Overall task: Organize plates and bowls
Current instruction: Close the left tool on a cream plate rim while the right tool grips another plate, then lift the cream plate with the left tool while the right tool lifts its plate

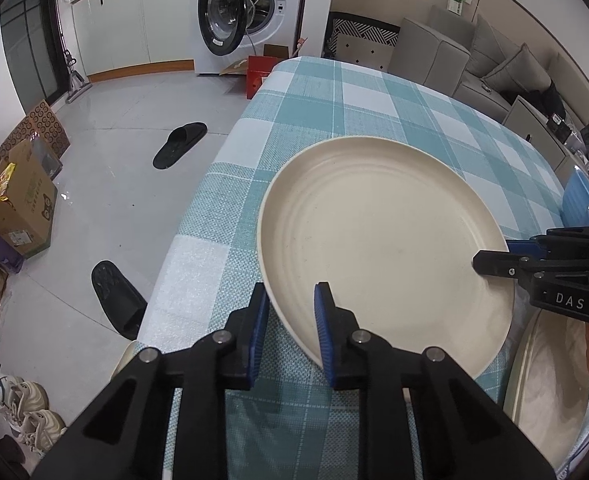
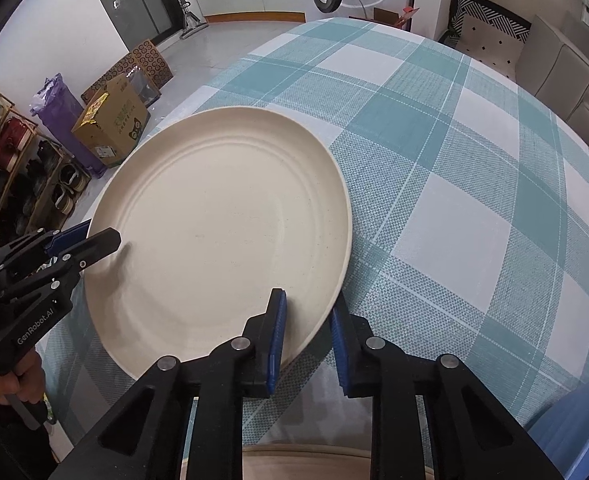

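- Table (image 1: 374,92), under a teal-and-white checked cloth (image 2: 474,184), carries all the tableware.
- Cream plate (image 1: 382,240) sits near the table's left edge, towards the near side; it appears tilted, and whether its underside rests on the cloth cannot be told.
- Second cream plate (image 1: 550,380) lies at the near edge, just right of the first; the same rim shows at the bottom of the right wrist view (image 2: 306,452).
- Blue dish (image 1: 582,200) at the right edge, largely hidden behind the right gripper; type cannot be told.
- Left gripper (image 1: 292,320): fingers straddle the plate's near-left rim, one pad above, one below, gripping it.
- Right gripper (image 2: 308,320): fingers straddle the plate's near-right rim, likewise clamped on it.
- Off the table: washing machine (image 1: 250,4) with door open, sofa (image 1: 474,56), cardboard box (image 1: 18,208), two black slippers (image 1: 180,144).
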`<state>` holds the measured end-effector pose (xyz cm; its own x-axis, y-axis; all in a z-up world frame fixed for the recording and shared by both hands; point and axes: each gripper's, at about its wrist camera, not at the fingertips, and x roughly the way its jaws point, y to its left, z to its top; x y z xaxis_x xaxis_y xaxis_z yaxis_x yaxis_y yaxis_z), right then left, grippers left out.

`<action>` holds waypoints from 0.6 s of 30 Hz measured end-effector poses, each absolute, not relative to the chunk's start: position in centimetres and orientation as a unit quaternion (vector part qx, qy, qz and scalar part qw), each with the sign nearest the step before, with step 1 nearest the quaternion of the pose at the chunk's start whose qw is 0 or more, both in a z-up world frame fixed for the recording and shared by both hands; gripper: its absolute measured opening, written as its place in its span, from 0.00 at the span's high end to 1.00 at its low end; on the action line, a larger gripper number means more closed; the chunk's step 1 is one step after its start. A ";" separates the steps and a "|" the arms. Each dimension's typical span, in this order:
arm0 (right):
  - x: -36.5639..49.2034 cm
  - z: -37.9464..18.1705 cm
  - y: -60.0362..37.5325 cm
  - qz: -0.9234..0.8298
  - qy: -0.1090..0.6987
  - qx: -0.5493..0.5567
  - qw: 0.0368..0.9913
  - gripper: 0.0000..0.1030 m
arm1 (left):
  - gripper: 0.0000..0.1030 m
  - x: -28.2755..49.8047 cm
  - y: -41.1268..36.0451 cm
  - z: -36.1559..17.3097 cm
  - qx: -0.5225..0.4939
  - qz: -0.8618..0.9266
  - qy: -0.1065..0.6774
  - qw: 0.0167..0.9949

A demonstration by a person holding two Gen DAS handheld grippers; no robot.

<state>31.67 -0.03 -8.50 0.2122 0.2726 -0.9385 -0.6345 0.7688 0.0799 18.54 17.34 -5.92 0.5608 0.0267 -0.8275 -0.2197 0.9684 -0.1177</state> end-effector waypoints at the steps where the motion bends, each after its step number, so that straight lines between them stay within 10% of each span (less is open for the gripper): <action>1: 31.6 -8.4 -0.1 0.298 0.552 -0.165 0.762 0.80 | 0.80 18.5 17.3 -5.9 -0.104 0.072 0.463 0.877; 18: 30.9 -6.4 -1.1 0.298 0.529 -0.170 0.776 0.81 | 0.80 17.7 16.5 -3.9 -0.094 0.075 0.444 0.888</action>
<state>30.90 -1.09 -6.41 0.2620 0.2835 -0.9225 -0.6424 0.7646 0.0525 17.67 16.50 -3.89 0.5952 0.0507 -0.8020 -0.2172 0.9710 -0.0998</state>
